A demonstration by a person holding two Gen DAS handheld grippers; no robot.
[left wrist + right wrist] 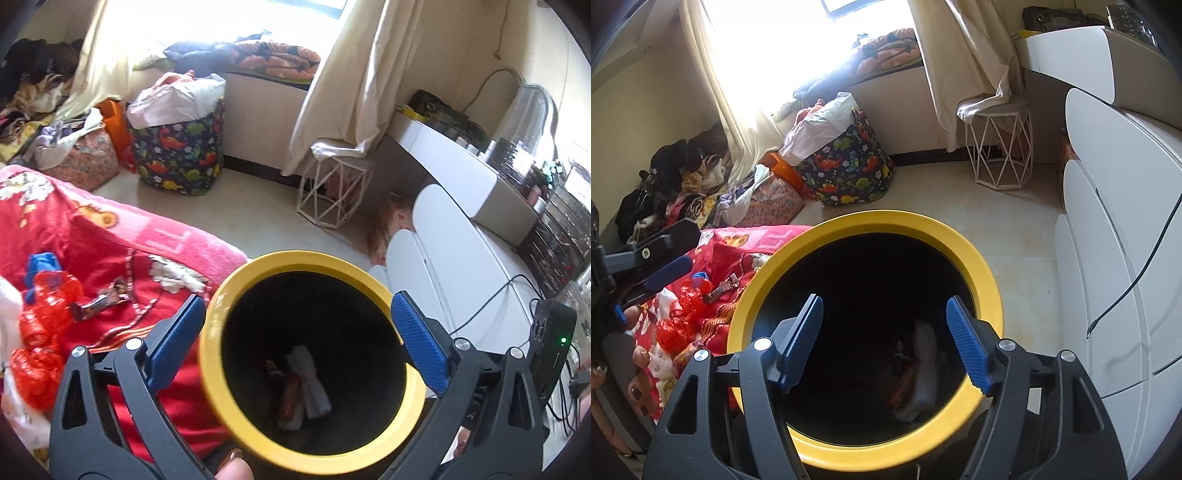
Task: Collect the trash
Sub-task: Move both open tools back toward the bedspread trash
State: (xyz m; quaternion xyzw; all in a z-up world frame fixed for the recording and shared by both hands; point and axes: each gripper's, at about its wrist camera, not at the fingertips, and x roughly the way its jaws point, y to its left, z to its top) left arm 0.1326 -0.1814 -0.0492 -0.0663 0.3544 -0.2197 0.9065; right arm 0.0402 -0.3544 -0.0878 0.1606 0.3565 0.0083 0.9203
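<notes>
A dinosaur-print fabric bag [849, 170] and a white wire-frame stool [1001, 147] stand on the floor by the window, with white curved cabinets [1108, 240] to the right. A red blanket [122, 251] on the bed carries a crumpled red plastic bag [40, 321] and a candy wrapper [99, 299]. The yellow-rimmed black bin [864, 225] sits beside the bed, its mouth filling both views; wrappers [303, 387] lie at its bottom. The left gripper [295, 332] has its fingers spread either side of the rim; the right gripper [884, 325] hovers over the opening, fingers apart and empty.
</notes>
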